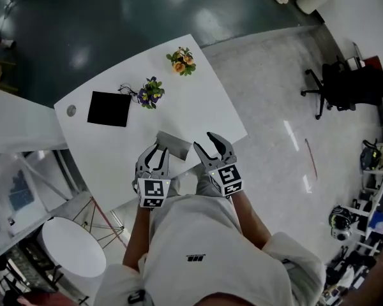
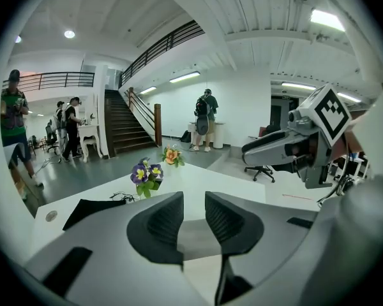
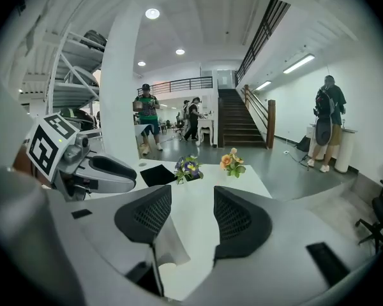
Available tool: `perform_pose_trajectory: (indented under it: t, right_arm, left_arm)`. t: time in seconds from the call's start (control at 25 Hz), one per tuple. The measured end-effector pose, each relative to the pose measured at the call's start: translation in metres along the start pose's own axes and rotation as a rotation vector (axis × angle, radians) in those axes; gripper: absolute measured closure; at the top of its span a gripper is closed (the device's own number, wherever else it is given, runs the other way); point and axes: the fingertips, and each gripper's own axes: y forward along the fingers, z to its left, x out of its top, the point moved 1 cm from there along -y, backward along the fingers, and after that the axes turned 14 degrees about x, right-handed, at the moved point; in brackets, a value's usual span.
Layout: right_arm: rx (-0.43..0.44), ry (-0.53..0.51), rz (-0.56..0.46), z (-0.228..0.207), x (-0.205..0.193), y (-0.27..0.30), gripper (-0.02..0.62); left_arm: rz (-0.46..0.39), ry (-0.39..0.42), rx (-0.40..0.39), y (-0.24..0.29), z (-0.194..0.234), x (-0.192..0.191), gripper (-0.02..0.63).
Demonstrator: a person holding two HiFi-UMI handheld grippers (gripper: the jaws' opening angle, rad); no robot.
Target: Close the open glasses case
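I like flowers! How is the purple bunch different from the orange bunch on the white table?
The purple bunch has purple and yellow blooms; the orange bunch has orange ones. The purple bunch sits right beside the black square, while the orange bunch sits apart from it, nearer the far edge of the table. Both are small, have green leaves and rest on the same table.

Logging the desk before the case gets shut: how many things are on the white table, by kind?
Small flower bunches: 2 (purple-and-yellow, orange)
Flat black square mat: 1
Open grey glasses case: 1
Thin black cord: 1
Small round grey disc: 1
Total: 6
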Motion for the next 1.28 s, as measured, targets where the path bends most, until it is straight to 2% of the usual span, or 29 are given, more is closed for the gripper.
perform_pose_trajectory:
  t: [0.64, 1.28]
  right_arm:
    - [0.269, -0.047, 0.156, -0.027, -0.046, 0.051, 0.387]
    - [0.392, -0.076, 0.251, -0.036, -0.076, 0.099, 0.387]
  left_arm:
    - [0.143, -0.117, 0.19, 0.033, -0.013, -0.043, 0.491]
    - [0.248, -0.172, 0.235, 0.071, -0.025, -0.078, 0.495]
